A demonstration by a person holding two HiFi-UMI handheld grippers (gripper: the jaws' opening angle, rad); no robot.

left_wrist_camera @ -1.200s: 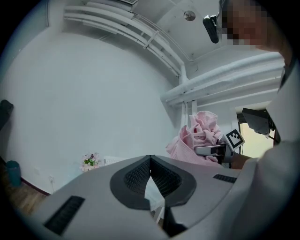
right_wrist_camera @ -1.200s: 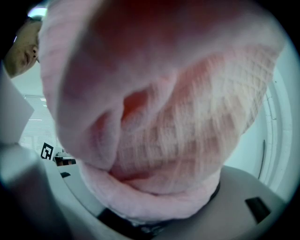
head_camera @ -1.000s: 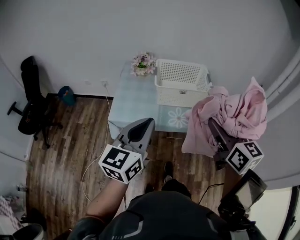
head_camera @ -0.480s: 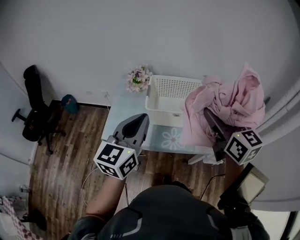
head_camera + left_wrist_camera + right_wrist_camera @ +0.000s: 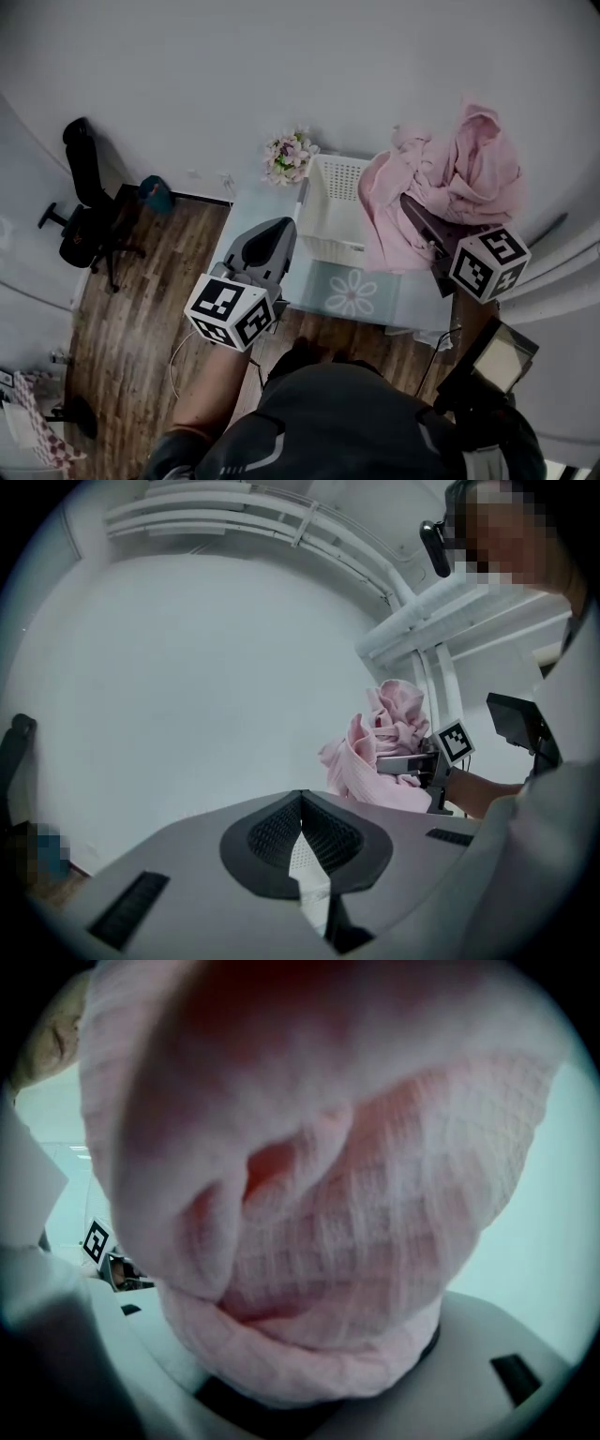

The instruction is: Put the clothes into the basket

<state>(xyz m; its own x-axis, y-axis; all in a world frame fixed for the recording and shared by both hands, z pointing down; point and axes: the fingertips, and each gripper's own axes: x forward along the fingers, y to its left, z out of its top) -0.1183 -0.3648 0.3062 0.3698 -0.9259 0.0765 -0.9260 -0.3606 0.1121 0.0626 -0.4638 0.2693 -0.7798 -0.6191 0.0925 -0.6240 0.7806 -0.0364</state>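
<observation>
Pink waffle-knit garment bunched, raised, hanging at right side of white perforated basket; basket upright.

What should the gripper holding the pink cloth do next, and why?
Probably carry it a little left, over the white perforated plastic basket. The right gripper holds the pink waffle-knit garment aloft, and most of it hangs past the basket's right edge.

No legible text, labels or numbers anywhere
</observation>
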